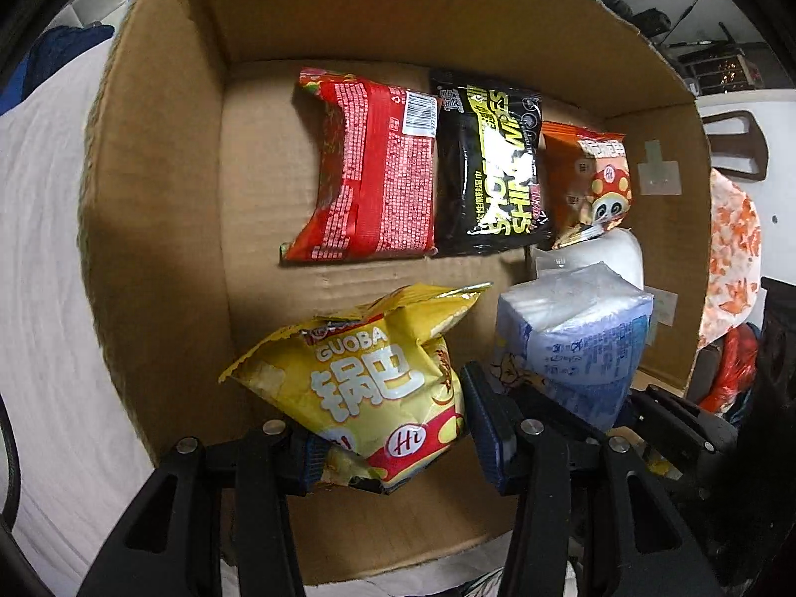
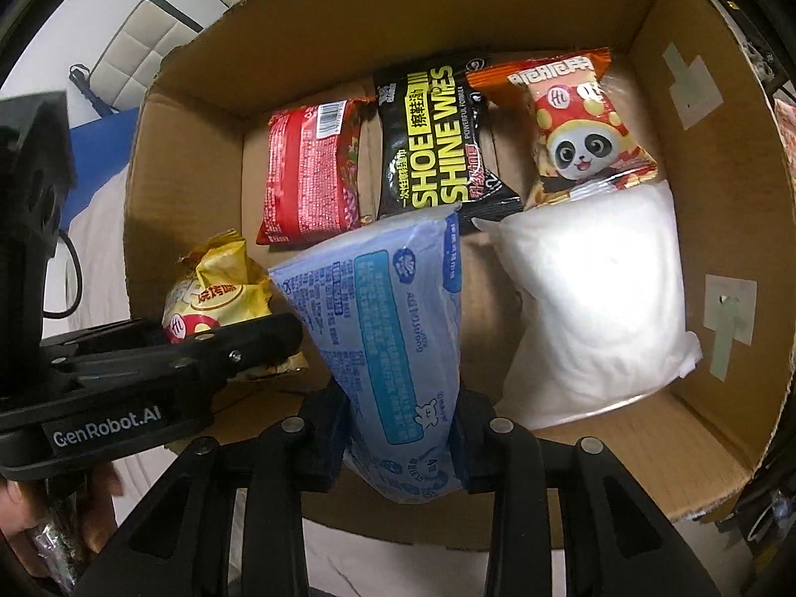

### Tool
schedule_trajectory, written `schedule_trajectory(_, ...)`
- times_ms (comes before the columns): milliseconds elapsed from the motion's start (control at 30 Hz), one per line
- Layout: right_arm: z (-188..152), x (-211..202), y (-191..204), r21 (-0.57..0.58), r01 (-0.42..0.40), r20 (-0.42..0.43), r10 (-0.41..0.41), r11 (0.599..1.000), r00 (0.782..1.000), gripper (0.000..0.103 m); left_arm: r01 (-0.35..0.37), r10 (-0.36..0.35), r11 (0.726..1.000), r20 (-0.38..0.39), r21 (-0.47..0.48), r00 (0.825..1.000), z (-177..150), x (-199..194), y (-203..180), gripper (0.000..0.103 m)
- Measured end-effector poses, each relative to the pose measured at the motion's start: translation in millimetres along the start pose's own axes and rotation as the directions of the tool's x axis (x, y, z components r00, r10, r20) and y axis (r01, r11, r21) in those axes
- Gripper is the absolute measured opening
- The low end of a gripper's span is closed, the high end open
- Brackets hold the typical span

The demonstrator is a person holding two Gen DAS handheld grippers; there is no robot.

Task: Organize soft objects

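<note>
The pale-blue plastic tissue pack (image 2: 393,343), bulky and squashy, hung clamped by its lower end in the right gripper (image 2: 403,440) over the brown cardboard box (image 2: 716,229). The smaller yellow crinkly snack bag (image 1: 368,378), light and slippery, sat pinched near its bottom seam in the left gripper (image 1: 393,452).

I see an open cardboard box (image 2: 189,159) standing on a pale cloth-covered surface (image 1: 45,268). On the box floor, along the far wall, lie three packs in a row: a red noodle packet (image 2: 311,179) on the left, a black shoe shine wipes pack (image 2: 433,144) in the middle with its edge touching the red one in my left view, and an orange panda snack bag (image 2: 577,129) on the right. Just in front of the panda bag lies a white soft pack (image 2: 597,298), touching it.
</note>
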State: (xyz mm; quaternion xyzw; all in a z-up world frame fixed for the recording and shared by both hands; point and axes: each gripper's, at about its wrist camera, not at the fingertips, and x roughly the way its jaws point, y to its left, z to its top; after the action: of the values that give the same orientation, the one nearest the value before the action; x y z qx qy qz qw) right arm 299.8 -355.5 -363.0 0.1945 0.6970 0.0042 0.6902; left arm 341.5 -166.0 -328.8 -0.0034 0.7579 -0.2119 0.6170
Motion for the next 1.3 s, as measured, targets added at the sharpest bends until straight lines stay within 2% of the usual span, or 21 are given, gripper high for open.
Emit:
schedule_trajectory(100, 3.5, 5.6, 3.4, -0.011, 0.014, -0.005, -0.014, 1.0, 1.0, 0.047, -0.033, 0.033, 0.999, -0.007, 0.002, 0.999, 2.5, 1.9, 1.8, 0.046)
schedule_trajectory(233, 8.3, 12.5, 5.0, -0.012, 0.028, -0.019, -0.028, 1.0, 0.999, 0.048, -0.074, 0.074, 0.997, 0.002, 0.027, 0.997, 2.0, 0.1, -3.7, 0.047)
schedule_trajectory(333, 9.7, 13.6, 4.9, -0.01, 0.038, -0.019, -0.038, 0.999, 0.999, 0.048, -0.078, 0.077, 0.997, 0.017, 0.025, 0.997, 1.2, -5.3, -5.8, 0.054)
schedule_trajectory(433, 11.4, 13.3, 1.0, 0.001, 0.05, -0.017, -0.05, 0.999, 0.999, 0.048, -0.075, 0.074, 0.997, 0.045, 0.026, 0.996, -1.2, -14.0, -8.1, 0.055)
schedule_trajectory(467, 11.6, 11.4, -5.0, 0.002, 0.05, -0.015, -0.05, 0.999, 0.999, 0.048, -0.079, 0.077, 0.997, 0.059, 0.026, 0.995, -2.3, -17.9, -9.3, 0.057)
schedule_trajectory(500, 11.4, 10.1, -6.3, 0.0, 0.055, -0.013, -0.055, 0.998, 0.998, 0.048, -0.081, 0.079, 0.996, 0.07, 0.027, 0.994, -3.6, -21.4, -10.2, 0.066)
schedule_trajectory(600, 9.5, 3.9, -6.8, -0.006, 0.081, 0.002, -0.081, 0.997, 0.997, 0.048, -0.084, 0.08, 0.996, 0.121, 0.028, 0.989, -8.1, -36.7, -15.0, 0.081)
schedule_trajectory(700, 7.3, -2.0, -7.3, -0.009, 0.105, 0.017, -0.104, 0.994, 0.994, 0.049, -0.086, 0.08, 0.996, 0.159, 0.029, 0.984, -11.9, -48.4, -18.7, 0.085)
schedule_trajectory(733, 7.0, -3.8, -8.5, -0.01, 0.112, 0.023, -0.111, 0.994, 0.993, 0.05, -0.089, 0.081, 0.995, 0.174, 0.035, 0.981, -14.8, -53.0, -20.3, 0.088)
schedule_trajectory(767, 4.6, -6.6, -8.2, -0.014, 0.124, 0.033, -0.124, 0.992, 0.992, 0.052, -0.098, 0.089, 0.994, 0.188, 0.041, 0.978, -17.4, -57.9, -19.7, 0.097)
schedule_trajectory(900, -1.4, -20.1, -12.1, -0.019, 0.166, 0.075, -0.164, 0.986, 0.984, 0.057, -0.126, 0.111, 0.991, 0.245, 0.049, 0.963, -23.4, -68.1, -25.3, 0.099)
schedule_trajectory(1067, -8.9, -34.9, -11.3, -0.017, 0.206, 0.129, -0.202, 0.978, 0.971, 0.078, -0.139, 0.121, 0.99, 0.306, 0.036, 0.944, -33.6, -78.9, -33.6, 0.1)
schedule_trajectory(1300, -22.4, -78.0, -28.0, -0.006, 0.233, 0.212, -0.226, 0.972, 0.951, 0.098, -0.177, 0.161, 0.984, 0.373, 0.008, 0.914, -49.5, -90.5, -45.1, 0.1)
